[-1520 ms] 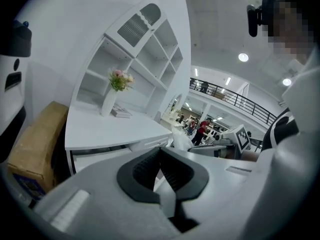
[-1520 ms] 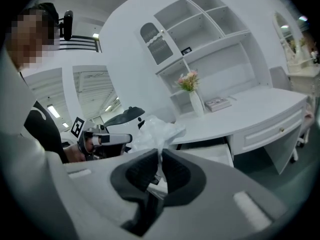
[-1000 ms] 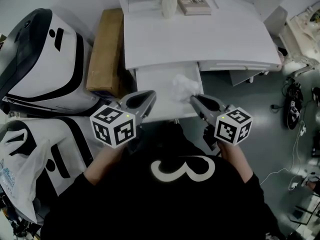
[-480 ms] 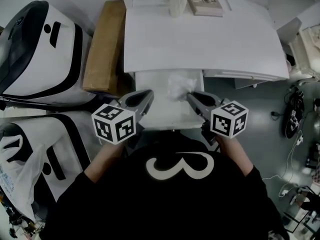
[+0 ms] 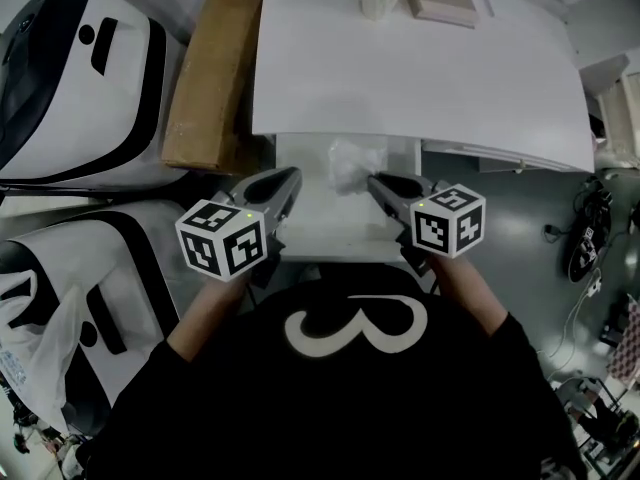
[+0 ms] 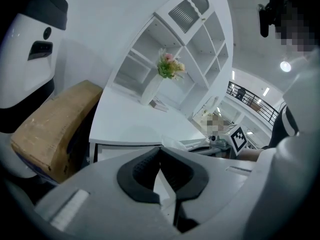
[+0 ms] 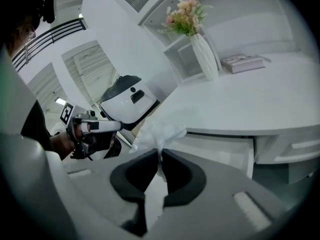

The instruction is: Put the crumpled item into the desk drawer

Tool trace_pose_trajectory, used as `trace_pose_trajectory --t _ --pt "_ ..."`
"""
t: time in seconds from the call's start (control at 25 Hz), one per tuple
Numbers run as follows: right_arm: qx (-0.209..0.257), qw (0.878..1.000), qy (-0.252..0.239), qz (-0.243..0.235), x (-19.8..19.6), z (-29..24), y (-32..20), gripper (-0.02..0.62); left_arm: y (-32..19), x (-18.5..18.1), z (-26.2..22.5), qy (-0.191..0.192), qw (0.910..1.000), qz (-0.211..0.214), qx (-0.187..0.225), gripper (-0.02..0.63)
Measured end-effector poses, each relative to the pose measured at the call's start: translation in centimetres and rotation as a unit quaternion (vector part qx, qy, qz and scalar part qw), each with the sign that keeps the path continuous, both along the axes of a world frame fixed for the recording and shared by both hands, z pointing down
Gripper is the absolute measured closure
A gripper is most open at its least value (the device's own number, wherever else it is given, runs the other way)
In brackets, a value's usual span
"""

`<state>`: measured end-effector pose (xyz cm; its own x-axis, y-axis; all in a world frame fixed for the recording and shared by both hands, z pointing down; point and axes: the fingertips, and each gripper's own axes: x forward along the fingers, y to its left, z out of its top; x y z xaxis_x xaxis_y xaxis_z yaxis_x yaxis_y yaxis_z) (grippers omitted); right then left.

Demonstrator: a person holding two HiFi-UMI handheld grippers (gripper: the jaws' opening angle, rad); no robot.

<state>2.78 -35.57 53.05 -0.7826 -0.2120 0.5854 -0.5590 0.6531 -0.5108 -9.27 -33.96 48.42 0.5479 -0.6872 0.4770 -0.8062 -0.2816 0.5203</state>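
The fingers [image 7: 137, 176] of our right gripper [image 7: 160, 158] pinch one crumpled tissue [image 7: 161, 129] over the one open drawer [image 5: 320, 223]; our left gripper's [image 6: 161, 151] fingers are together, empty.

Between your left tool [image 5: 291, 177] and your right tool [image 5: 374, 180], the pulled-out white drawer [image 5: 320, 220] lies open from above. Its back part runs under the front edge of the white worktop [image 5: 400, 78]. The crumpled white sheet [image 5: 350, 162] pinched in your right tool fills that far end. A long brown cardboard box [image 5: 210, 68] stands against the worktop's left side, near your left tool. White-and-black machine housings [image 5: 70, 78] crowd the floor beyond it.
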Motion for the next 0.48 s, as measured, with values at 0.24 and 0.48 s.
trace_pose_trajectory --t 0.24,0.48 --pt "-0.007 0.999 0.035 -0.034 -1.6 3.8 -0.5 0.568 -0.3 -1.3 2.0 -0.003 0.9997 -0.017 -0.020 0.598" --pt "-0.029 0.996 0.054 -0.062 -3.2 7.8 -0.3 0.568 0.4 -2.2 3.9 -0.006 0.9987 -0.029 -0.041 0.598"
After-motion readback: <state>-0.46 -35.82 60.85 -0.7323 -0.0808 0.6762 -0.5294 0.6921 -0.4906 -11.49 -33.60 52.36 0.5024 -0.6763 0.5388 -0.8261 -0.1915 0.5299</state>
